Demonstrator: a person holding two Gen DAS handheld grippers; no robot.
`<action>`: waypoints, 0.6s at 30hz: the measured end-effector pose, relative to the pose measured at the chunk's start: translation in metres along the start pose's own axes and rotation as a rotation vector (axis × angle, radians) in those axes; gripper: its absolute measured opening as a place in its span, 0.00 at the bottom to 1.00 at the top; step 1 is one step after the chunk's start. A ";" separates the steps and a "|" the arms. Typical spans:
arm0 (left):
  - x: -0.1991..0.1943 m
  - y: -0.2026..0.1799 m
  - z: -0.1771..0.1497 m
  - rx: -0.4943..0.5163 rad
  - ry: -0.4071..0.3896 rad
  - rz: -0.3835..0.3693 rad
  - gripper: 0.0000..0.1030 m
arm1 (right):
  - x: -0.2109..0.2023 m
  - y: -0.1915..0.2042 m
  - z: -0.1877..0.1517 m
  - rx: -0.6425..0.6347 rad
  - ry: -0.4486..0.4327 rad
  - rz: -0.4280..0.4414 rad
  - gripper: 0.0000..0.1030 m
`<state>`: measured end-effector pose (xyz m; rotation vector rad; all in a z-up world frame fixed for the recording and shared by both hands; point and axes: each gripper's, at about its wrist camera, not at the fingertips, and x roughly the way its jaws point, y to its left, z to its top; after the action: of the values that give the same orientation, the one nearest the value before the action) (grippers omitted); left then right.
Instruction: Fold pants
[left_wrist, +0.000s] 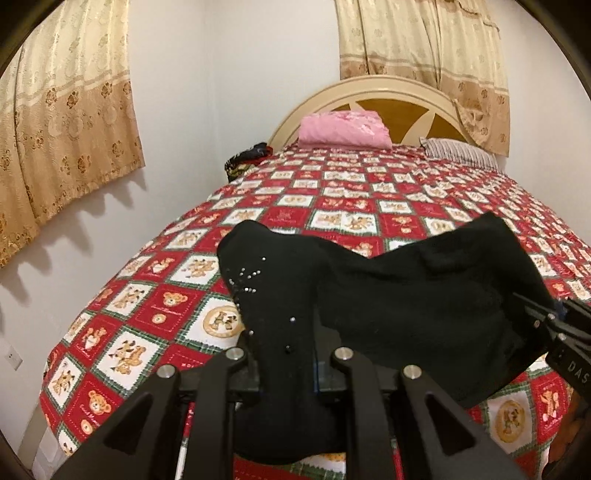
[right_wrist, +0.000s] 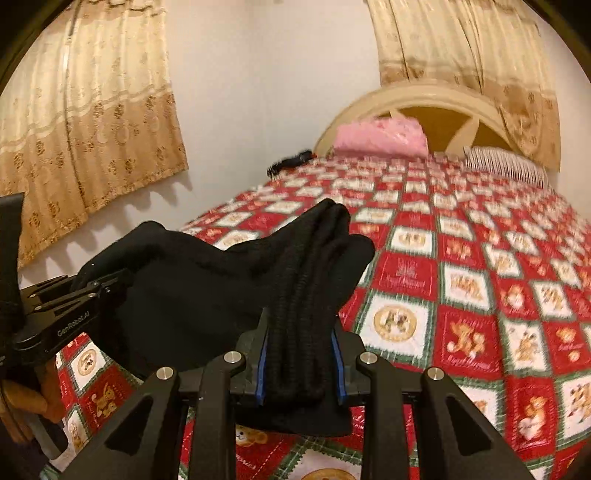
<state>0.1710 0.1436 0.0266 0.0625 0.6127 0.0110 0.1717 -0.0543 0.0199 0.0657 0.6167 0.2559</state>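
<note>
Black pants (left_wrist: 406, 295) hang bunched between both grippers, lifted above the near end of a bed with a red teddy-bear quilt (left_wrist: 332, 206). Left gripper (left_wrist: 284, 369): jaws closed on a studded fold of the pants. Right gripper (right_wrist: 301, 365): blue-padded jaws clamped on the ribbed waistband. Pink pillow (left_wrist: 343, 129) lies at the cream headboard (left_wrist: 369, 86).

Loads of open bedspread (left_wrist: 369, 192) ahead, only blocked way back by pink pillow (left_wrist: 345, 130), striped pillow (left_wrist: 458, 151) and headboard (left_wrist: 402, 110); wall (left_wrist: 177, 110) tight on left
</note>
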 end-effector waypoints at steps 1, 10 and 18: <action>0.007 0.000 -0.002 -0.006 0.022 -0.004 0.16 | 0.005 -0.002 -0.002 0.010 0.017 0.000 0.27; 0.037 0.014 -0.033 -0.070 0.201 -0.077 0.18 | 0.032 -0.018 -0.040 0.050 0.152 -0.003 0.27; 0.044 0.016 -0.045 -0.043 0.218 -0.078 0.30 | 0.043 -0.028 -0.043 0.100 0.191 0.016 0.28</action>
<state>0.1816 0.1638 -0.0347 -0.0043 0.8323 -0.0448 0.1861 -0.0710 -0.0433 0.1440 0.8192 0.2486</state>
